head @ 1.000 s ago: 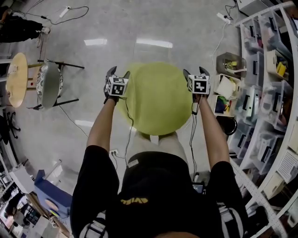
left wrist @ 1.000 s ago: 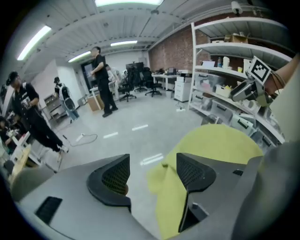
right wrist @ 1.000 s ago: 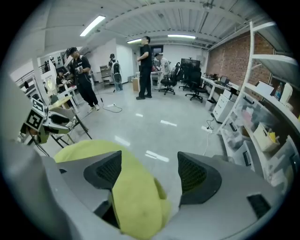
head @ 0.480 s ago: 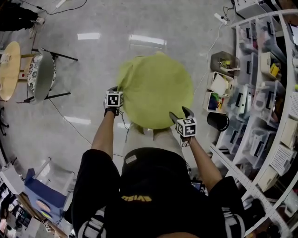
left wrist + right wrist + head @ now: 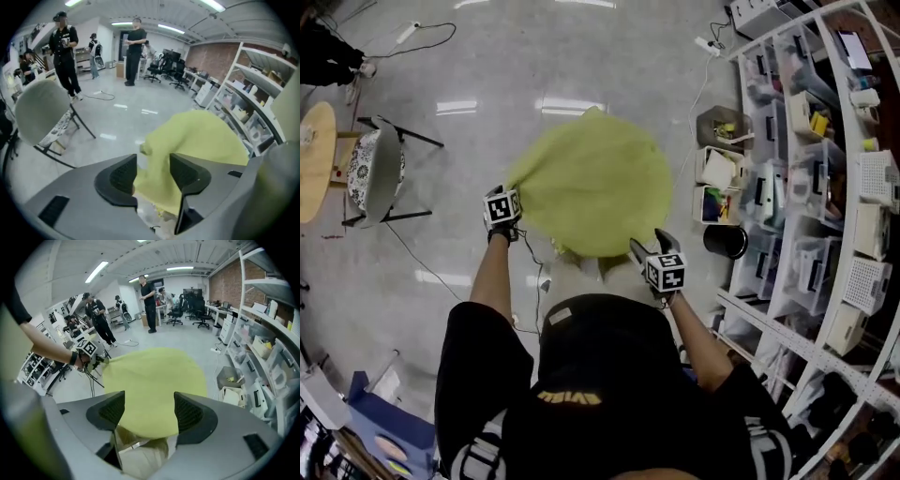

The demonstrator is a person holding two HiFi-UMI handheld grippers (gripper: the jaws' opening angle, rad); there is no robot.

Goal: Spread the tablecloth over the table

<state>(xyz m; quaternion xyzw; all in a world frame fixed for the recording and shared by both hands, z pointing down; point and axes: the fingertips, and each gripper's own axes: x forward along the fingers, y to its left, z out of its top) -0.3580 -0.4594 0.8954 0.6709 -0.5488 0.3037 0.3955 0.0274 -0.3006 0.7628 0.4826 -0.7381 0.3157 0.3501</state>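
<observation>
Left tongs [image 5: 153,163] widening, full; right tongs [image 5: 149,405] narrowing

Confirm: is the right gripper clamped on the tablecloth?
No: the jaws of the right gripper, having just closed slightly, stand wide apart over the tablecloth, touching nothing.

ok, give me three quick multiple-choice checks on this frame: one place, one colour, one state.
1. The white storage shelves stand at the head view's: A left, B right, C top-left.
2. The round fabric tablecloth is: A red, B yellow-green, C blue.
3. Between the jaws of the left hand-held gripper: A nothing, B a cable, C the tablecloth.
B, the shelves fill the right edge; B, that colour shows in all views; C, cloth runs between the jaws, which have just been opening.
</observation>
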